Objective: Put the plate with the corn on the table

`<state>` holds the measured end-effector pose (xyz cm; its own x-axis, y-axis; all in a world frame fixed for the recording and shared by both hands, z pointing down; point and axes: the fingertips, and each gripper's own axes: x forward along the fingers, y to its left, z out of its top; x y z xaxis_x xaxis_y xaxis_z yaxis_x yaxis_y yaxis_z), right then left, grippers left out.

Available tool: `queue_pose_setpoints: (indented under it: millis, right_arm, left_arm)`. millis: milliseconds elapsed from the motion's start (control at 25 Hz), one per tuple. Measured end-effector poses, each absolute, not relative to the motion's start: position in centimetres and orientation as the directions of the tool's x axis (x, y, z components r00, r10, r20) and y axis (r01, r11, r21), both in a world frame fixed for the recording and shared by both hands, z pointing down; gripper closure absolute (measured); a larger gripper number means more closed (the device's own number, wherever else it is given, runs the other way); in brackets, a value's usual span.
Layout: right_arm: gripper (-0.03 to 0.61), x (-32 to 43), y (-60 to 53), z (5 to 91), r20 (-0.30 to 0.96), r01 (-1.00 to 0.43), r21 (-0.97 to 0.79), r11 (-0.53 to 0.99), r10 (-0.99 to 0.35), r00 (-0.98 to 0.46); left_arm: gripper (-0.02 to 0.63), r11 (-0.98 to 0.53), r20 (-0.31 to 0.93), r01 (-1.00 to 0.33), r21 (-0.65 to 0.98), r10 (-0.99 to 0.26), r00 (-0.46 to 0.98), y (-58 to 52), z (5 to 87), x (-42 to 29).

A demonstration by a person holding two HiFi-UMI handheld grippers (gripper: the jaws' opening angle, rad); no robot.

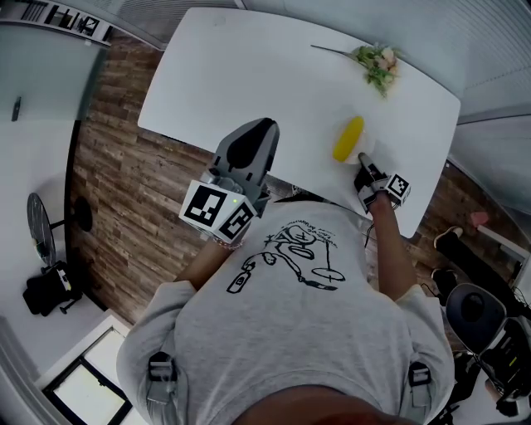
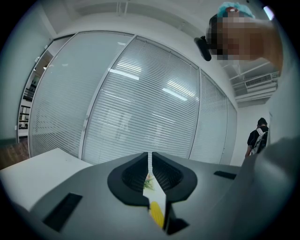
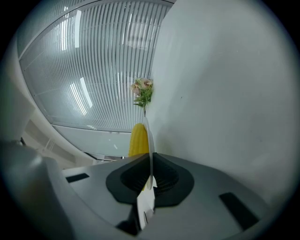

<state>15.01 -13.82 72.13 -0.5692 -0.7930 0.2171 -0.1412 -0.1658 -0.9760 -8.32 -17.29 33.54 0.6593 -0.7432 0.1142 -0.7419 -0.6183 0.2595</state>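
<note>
No words, numbers or brand names can be read. Black-and-white square code markers, not letters, cover the cube (image 1: 217, 212) on the left gripper (image 1: 265, 124) at centre and the smaller cube (image 1: 399, 188) on the right gripper (image 1: 362, 158). Similar markers line a strip (image 1: 62, 17) at upper left. The shirt (image 1: 290, 257) carries a black line drawing without legible lettering.

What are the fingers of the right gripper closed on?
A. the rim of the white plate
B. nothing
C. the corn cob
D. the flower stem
A: in the right gripper view, the right gripper pinches the thin rim of the plate between its fingers, and the corn lies beyond them.
</note>
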Motion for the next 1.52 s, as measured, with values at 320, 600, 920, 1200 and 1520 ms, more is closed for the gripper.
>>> queue_pose_setpoints:
  millis: [320,600,920,1200,1520]
  right_arm:
    - [0.557,14.9,-13.7,72.9,0.280,-0.177,-0.960,-0.217,-0.776,-0.565]
    - [0.560,14.9,-14.1,73.7,0.358,-0.230,-0.934,-0.274,-0.751,-0.555]
    - [0.545,15.0,-14.1,74.0,0.454,-0.342,-0.888,-0.307,-0.696,-0.556]
    - [0.469,14.9,-14.4,73.9,0.530,-0.477,-0.834,-0.279,-0.645,-0.550]
    - [0.438,15.6,-14.5,73.6,0.606,-0.633,-0.746,-0.208,-0.606,-0.515]
  left_arm:
    - [0.574,-0.618,0.108,-0.741,0.261,-0.745,0.659,-17.0,33.4,-8.5]
    - [0.574,-0.615,0.106,-0.743,0.263,-0.747,0.656,-17.3,33.5,-8.2]
    - [0.574,-0.613,0.103,-0.745,0.263,-0.750,0.654,-17.3,33.4,-8.1]
    - [0.574,-0.613,0.105,-0.744,0.267,-0.749,0.654,-17.4,33.6,-7.7]
    - [0.574,-0.612,0.105,-0.744,0.270,-0.749,0.654,-17.7,33.4,-7.8]
